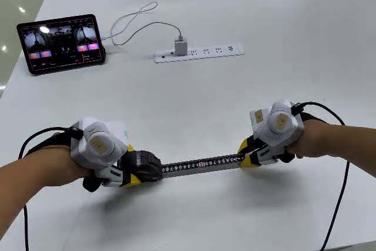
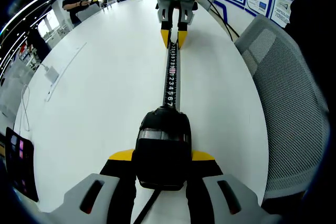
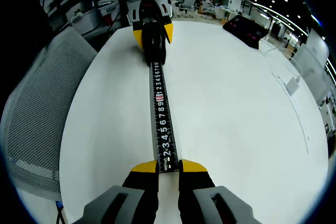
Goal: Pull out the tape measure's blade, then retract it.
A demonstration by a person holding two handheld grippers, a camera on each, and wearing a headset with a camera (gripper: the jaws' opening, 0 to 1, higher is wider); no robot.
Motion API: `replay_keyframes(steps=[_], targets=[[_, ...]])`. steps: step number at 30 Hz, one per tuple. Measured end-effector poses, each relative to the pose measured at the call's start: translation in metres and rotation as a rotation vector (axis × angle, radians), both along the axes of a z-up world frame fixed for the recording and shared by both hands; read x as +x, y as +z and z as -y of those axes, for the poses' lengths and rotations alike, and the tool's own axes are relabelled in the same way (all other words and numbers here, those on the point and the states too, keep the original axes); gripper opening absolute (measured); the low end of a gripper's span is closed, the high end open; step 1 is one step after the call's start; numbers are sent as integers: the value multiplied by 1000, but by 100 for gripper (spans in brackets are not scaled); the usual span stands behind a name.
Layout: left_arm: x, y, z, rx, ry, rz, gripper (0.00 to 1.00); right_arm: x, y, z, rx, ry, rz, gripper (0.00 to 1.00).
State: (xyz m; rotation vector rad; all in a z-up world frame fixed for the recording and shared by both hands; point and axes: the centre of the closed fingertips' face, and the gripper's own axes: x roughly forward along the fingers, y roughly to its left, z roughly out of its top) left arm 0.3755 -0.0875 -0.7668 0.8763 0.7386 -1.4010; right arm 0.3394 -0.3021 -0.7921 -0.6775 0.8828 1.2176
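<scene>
Left gripper [image 1: 134, 166]: jaws closed on the black tape measure case [image 2: 164, 145], one yellow-tipped finger on each flank. This side grip anchors the case and leaves its blade slot facing the other gripper.

Right gripper [image 1: 245, 156]: jaws pinched on the free end of the blade [image 3: 161, 114], at the lowest numerals. Holding the tip rather than the middle lets the drawn length run straight and under tension.

Blade: stretched between the two grippers, numerals up, in a nearly straight line low over the white table [image 1: 247, 16]. Whether it touches the surface cannot be told.

Tape measure, position: near the front edge of the table, with the case at the person's left and the blade tip at the right.

Stage (judgement): the pull-out is under way or complete, since a good run of blade is exposed. The retraction is not yet done.

Next move (judgement): guide the right gripper back toward the case along the blade's own line, keeping the tip pinched so the spring feeds in slowly — a freed tip could whip back.

Surroundings: a tablet [image 1: 61, 42] and a power strip [image 1: 200, 51] lie at the far side, well apart from the work, so the blade's path is unobstructed.
</scene>
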Motion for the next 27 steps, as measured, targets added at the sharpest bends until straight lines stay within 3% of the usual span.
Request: replay_keyframes(steps=[27], targets=[[1, -1, 0, 1, 1, 1, 31, -1, 0, 14, -10, -10, 3, 9]])
